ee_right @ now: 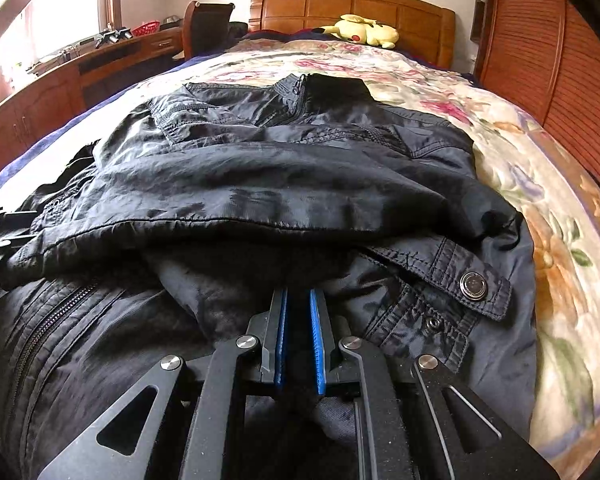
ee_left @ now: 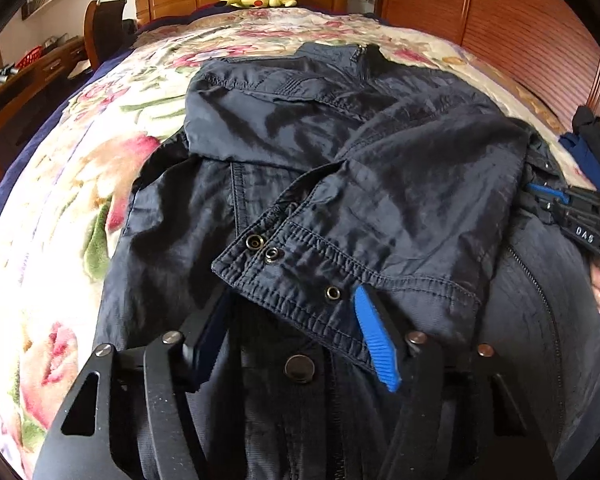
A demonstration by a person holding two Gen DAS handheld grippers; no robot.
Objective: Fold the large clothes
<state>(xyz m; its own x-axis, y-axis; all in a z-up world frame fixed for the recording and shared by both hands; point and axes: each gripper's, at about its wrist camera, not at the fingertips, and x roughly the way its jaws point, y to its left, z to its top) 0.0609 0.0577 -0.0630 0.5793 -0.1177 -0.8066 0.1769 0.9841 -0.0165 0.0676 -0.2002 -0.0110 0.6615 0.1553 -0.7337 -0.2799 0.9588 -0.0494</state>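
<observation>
Jacket [ee_left: 340, 152] lies on the bed [ee_left: 60, 200], sleeves folded in; left tool [ee_left: 296, 320] gapes empty, right tool [ee_right: 298, 336] nearly closed, grip unclear; next, probably fold the near hem far.

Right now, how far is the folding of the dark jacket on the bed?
Partly done. The jacket lies on the floral blanket with both sleeves already laid across its chest; one cuff lies near the middle. In hand: the right gripper is nearly shut on a fold of fabric under the sleeve, while the left gripper is open by the cuff. Left: the lower body still seems unfolded.
</observation>
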